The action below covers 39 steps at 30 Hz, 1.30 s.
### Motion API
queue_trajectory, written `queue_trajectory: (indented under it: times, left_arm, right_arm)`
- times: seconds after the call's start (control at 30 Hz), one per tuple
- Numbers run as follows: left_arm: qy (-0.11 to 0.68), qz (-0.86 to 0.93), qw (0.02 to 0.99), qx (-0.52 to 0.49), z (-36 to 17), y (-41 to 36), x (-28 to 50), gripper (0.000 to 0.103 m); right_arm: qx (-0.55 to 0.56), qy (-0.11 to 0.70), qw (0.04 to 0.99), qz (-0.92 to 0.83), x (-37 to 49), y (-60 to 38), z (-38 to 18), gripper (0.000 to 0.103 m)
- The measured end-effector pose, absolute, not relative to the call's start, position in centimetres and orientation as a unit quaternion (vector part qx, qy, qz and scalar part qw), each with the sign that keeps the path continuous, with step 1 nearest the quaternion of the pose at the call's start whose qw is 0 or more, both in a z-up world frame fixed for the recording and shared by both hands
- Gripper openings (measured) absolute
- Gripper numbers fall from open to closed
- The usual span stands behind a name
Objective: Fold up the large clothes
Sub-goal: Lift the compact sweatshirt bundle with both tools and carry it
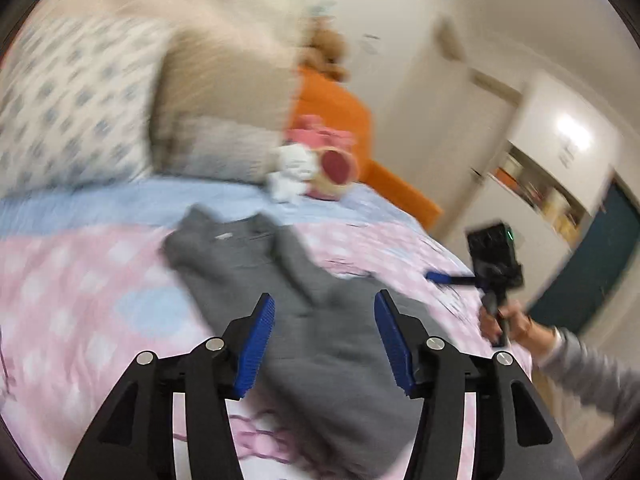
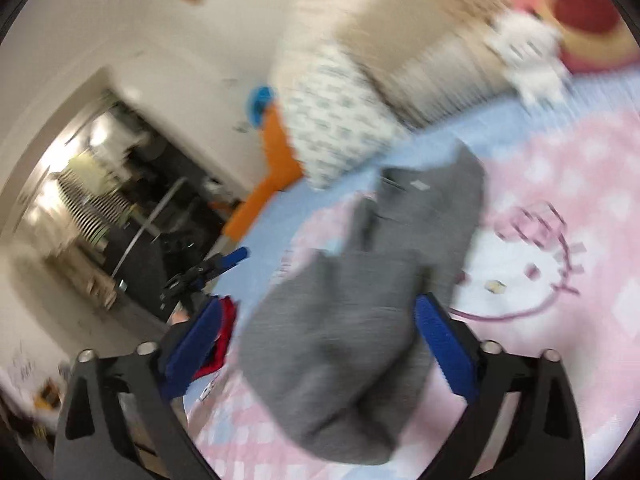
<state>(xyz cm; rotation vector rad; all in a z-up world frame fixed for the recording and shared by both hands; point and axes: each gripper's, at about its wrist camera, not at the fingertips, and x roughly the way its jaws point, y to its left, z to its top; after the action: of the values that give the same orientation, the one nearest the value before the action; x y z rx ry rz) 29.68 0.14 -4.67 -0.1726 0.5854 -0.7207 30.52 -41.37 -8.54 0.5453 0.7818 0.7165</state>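
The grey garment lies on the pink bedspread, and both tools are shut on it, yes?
Not quite. The grey garment does lie on the pink bedspread, but both tools are open, not shut on it. The left wrist view shows the left tool with its blue pads wide apart over the cloth; the right wrist view shows the same for the right tool.

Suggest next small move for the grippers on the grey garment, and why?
Probably lower both grippers to the near end of the grey garment and pinch it. The left gripper and right gripper are both open and hold nothing, while the garment lies rumpled lengthwise on the pink bedspread, only partly folded.
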Motion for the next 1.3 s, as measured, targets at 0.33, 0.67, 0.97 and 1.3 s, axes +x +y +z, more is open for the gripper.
queue_trajectory:
  times: [0.33, 0.67, 0.97, 1.3]
  left_arm:
    - [0.385, -0.387, 0.834, 0.078, -11.0, -12.9, 30.4, 0.054]
    - [0.398, -0.360, 0.842, 0.055, -15.7, -12.1, 33.1, 0.051]
    - [0.253, -0.344, 0.836, 0.345, -10.6, -14.9, 20.6, 0.085]
    - [0.153, -0.213, 0.669, 0.695, -23.4, -19.5, 13.6, 0.087]
  right_arm:
    - [0.149, 0.423, 0.829, 0.335, 30.4, -34.3, -11.6, 0.035]
    - [0.140, 0.460, 0.826, 0.295, 32.7, -34.8, -16.9, 0.019]
    - [-0.184, 0.332, 0.876, 0.298, 23.8, -29.8, -7.0, 0.095]
    - [-0.616, 0.219, 0.723, 0.225, 13.0, -22.0, -19.2, 0.085]
